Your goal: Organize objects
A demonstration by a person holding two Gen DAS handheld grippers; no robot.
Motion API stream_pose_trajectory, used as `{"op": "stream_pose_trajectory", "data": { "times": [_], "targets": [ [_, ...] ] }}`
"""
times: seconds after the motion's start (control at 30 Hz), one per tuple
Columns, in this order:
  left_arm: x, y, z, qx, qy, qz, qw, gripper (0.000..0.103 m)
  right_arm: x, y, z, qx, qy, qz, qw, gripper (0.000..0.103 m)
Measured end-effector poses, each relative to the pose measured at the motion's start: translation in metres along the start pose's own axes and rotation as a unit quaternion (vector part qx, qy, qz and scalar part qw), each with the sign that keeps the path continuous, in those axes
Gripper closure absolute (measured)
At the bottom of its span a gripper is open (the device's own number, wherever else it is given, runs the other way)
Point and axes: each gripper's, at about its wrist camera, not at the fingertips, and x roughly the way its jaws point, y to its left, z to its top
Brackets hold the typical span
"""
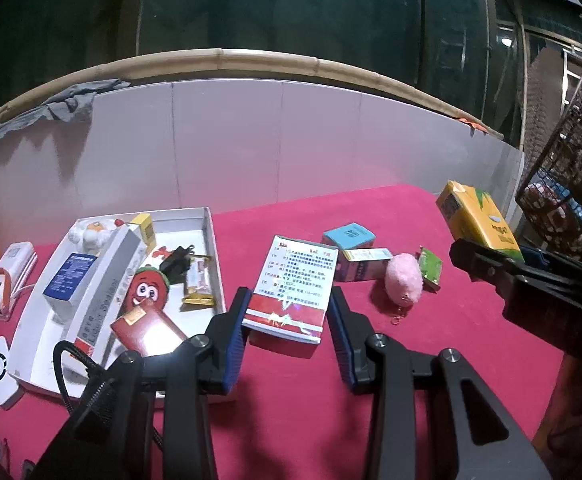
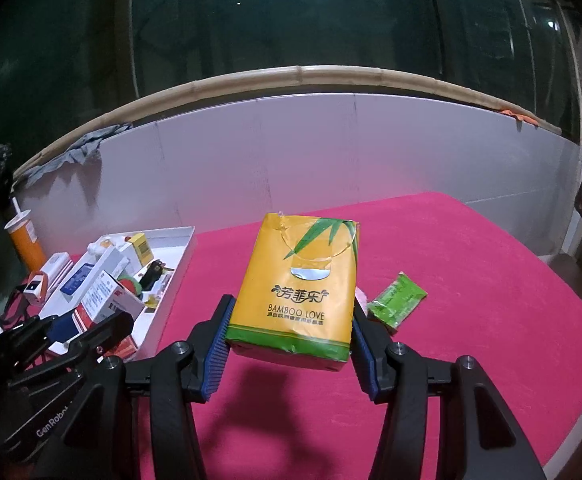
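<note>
My left gripper (image 1: 290, 300) is shut on a red-and-white printed box (image 1: 295, 280), which hangs just above the pink tablecloth (image 1: 431, 360) and casts a shadow under itself. To its left lies a white tray (image 1: 208, 236) crowded with boxes, a red plush face and a snack bar. My right gripper (image 2: 291, 308) is shut on a yellow "Bamboo Love" tissue pack (image 2: 299, 272), also lifted off the cloth. In the left wrist view that pack (image 1: 479, 216) shows at the right. The right wrist view has the left gripper's box (image 2: 103, 300) low at the left, near the tray (image 2: 187, 240).
On the cloth lie a blue box (image 1: 349, 236), a small carton (image 1: 365, 264), a pink plush (image 1: 405, 276) and a green packet (image 2: 399, 300). An orange cup (image 2: 25, 240) and chargers sit left of the tray. A wire basket (image 1: 571, 184) stands at the right, a white wall behind.
</note>
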Motion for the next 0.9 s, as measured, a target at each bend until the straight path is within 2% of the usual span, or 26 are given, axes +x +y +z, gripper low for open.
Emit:
{"op": "stream_pose_trajectory", "data": {
  "times": [0.9],
  "targets": [
    [-0.02,0.066,-0.005,-0.073,-0.016,0.041,0.9964,0.066,0.015,0.067,-0.002,-0.054,0.028,0.039,0.997,0.046]
  ]
}}
